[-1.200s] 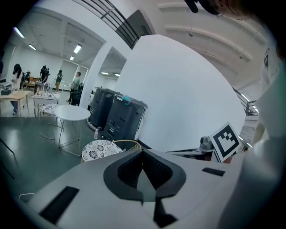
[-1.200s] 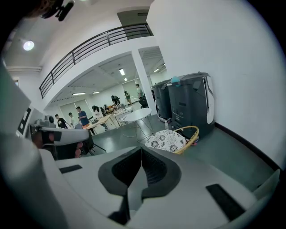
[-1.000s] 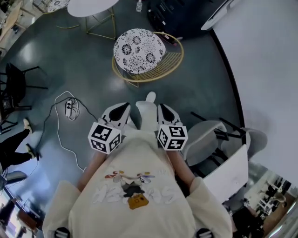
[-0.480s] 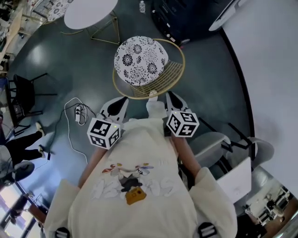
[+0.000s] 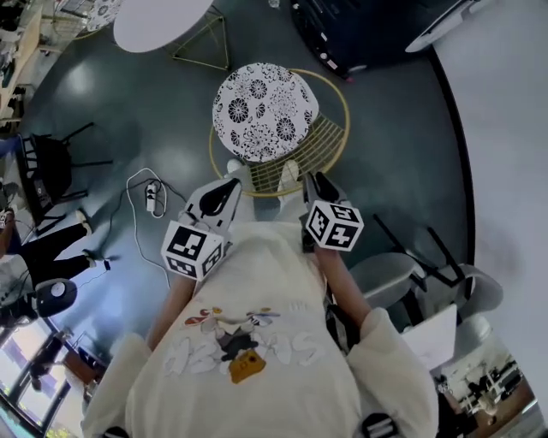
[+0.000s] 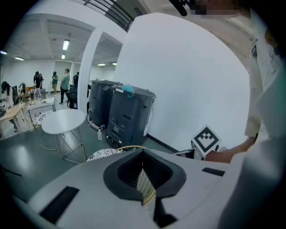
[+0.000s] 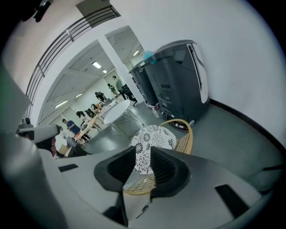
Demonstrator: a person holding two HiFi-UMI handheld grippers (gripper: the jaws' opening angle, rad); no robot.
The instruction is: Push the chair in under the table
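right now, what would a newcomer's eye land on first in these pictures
The chair, with its black-and-white flowered cushion and gold wire frame, stands out first at the upper middle of the head view. Below it the left tongs and right tongs, each with a marker cube, point at it; the right tongs' jaws are opening, nothing between them. A white round table sits beyond, at upper left.
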